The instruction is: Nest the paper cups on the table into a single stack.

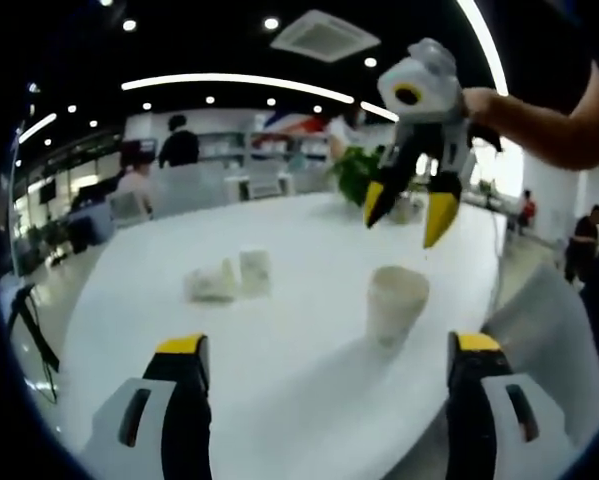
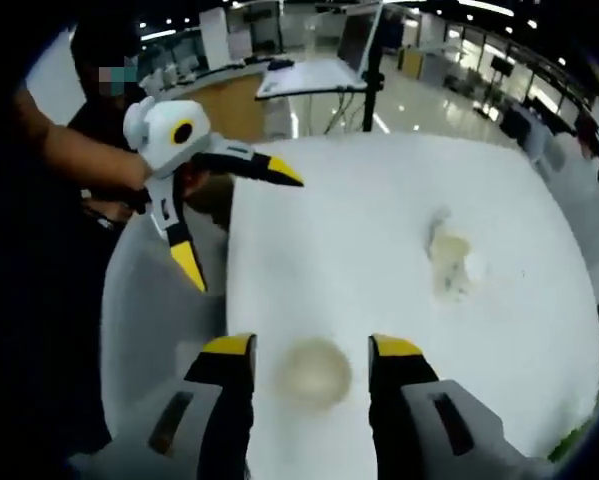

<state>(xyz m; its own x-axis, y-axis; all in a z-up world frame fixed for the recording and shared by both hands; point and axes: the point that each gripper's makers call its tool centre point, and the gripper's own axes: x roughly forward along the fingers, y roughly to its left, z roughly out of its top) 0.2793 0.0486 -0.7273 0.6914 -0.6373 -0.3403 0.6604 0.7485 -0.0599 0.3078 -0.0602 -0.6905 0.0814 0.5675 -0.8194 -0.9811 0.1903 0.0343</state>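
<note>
A: In the left gripper view, how do the left tongs stand?
B: Spread wide at the bottom of the frame, holding nothing. An upright cup stands on the white bench just above and between their tips, nearer the right one, not touching.
A: Other cups?
B: Two more left of centre, one lying on its side, one upright, touching or nearly so. The right tongs hang in the upper right, held by a hand, jaws apart, tips above the upright cup.
A: And the right gripper view?
B: The right tongs are parted at the bottom, with the cup's open mouth between the tips; I cannot tell whether they touch it. The two cups lie blurred at right of centre. The left tongs sit at upper left, jaws wide, empty.
</note>
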